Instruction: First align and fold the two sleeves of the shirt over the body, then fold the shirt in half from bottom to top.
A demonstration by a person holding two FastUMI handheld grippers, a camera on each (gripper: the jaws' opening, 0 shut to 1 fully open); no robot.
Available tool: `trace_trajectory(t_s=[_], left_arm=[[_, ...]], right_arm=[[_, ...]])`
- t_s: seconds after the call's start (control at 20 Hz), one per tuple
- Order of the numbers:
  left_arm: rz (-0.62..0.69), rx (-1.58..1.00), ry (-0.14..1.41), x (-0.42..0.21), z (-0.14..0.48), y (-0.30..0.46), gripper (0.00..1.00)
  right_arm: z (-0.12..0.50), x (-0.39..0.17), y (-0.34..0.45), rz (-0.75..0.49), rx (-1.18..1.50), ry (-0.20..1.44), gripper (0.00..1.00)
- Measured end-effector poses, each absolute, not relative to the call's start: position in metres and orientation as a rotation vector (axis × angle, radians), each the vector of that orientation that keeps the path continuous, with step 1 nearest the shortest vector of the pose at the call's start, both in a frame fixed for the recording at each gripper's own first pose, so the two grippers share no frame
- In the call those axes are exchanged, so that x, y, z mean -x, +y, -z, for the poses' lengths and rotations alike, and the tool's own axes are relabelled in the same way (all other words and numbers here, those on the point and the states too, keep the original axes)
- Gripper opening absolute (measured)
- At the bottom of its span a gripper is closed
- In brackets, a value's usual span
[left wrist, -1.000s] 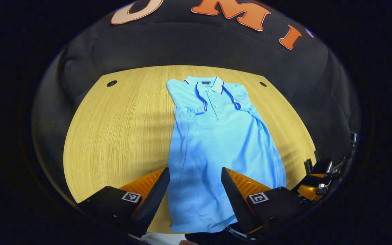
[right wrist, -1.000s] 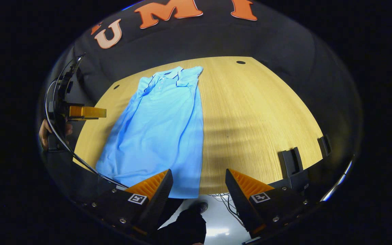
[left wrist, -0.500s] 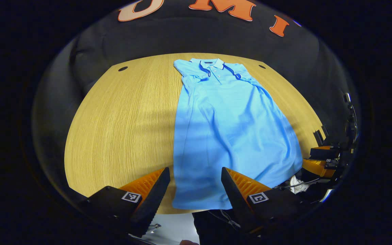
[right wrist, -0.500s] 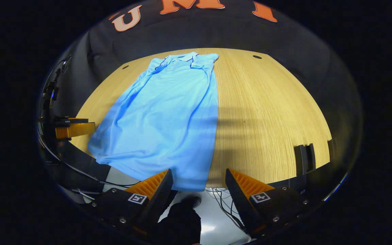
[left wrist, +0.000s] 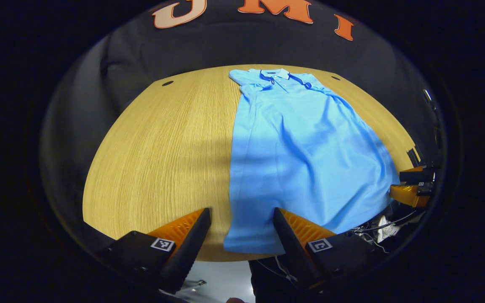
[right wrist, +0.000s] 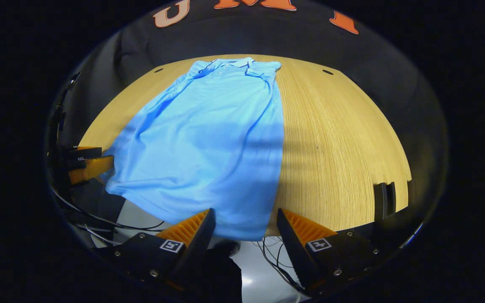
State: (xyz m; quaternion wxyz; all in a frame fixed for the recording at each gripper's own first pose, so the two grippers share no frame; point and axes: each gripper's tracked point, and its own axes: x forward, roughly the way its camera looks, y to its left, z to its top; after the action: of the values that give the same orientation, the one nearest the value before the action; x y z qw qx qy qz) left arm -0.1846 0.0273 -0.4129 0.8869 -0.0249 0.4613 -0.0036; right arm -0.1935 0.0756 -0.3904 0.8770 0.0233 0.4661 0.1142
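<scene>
Here, in the left gripper view, the blue polo shirt [left wrist: 301,151] lies flat on the wooden table [left wrist: 154,151], its long axis running from the collar [left wrist: 279,75] at the upper centre of the frame down to the hem [left wrist: 246,246] at the bottom centre. Both sleeves appear already folded in over the body. The left gripper [left wrist: 241,227] hangs at the bottom of the frame with its fingers spread wide and holding nothing; the hem's left corner sits just ahead of and between the fingertips, at the table's near edge. At the right edge of the frame the other gripper [left wrist: 411,187] shows beside the hem's opposite corner.

In the right gripper view, the same shirt [right wrist: 209,143] runs from the collar [right wrist: 234,63] at the top centre to the hem [right wrist: 234,229] at the bottom centre. The right gripper [right wrist: 246,227] is likewise spread and empty, with the hem's right corner directly between and just beyond its fingertips. This view adds the bare right stretch of table [right wrist: 343,143] and cables [right wrist: 112,219] below the table edge at lower left, and shows the left gripper [right wrist: 86,164] at the left edge of the frame.

Judging from this, each gripper is nearest its own hem corner, and the fold would carry the hem straight up the long axis toward the collar.
</scene>
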Motion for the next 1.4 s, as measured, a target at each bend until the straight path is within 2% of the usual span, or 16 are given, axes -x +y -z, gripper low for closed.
trace_trajectory(t_s=[0.1,0.15,0.2,0.25,0.35,0.4,0.5,0.95,1.4], left_arm=[[0.002,0.068,0.950,0.180,0.414,0.022,1.00],[0.011,0.071,0.952,0.177,0.414,0.016,1.00],[0.023,0.061,0.944,0.176,0.414,0.010,0.84],[0.040,0.054,0.944,0.173,0.412,0.002,0.67],[0.030,0.035,0.942,0.169,0.412,-0.008,0.35],[0.031,0.033,0.945,0.169,0.412,-0.011,0.13],[0.057,0.083,0.911,0.162,0.397,-0.024,0.09],[0.043,0.079,0.745,0.115,0.317,-0.003,0.09],[0.077,0.072,0.609,0.025,0.248,0.009,0.09]], right_arm=[[0.390,0.190,0.073,-0.204,-0.067,0.964,0.78],[0.392,0.187,0.071,-0.183,-0.077,0.968,0.61],[0.392,0.183,0.068,-0.166,-0.089,0.972,0.55],[0.392,0.181,0.067,-0.158,-0.106,0.977,0.28],[0.392,0.176,0.068,-0.172,-0.155,0.990,0.09],[0.390,0.175,0.069,-0.173,-0.205,0.997,0.07],[0.380,0.166,0.066,-0.158,-0.291,0.974,0.04],[0.308,0.121,0.049,-0.178,-0.312,0.818,0.03],[0.231,0.043,0.033,-0.150,-0.279,0.690,0.03]])
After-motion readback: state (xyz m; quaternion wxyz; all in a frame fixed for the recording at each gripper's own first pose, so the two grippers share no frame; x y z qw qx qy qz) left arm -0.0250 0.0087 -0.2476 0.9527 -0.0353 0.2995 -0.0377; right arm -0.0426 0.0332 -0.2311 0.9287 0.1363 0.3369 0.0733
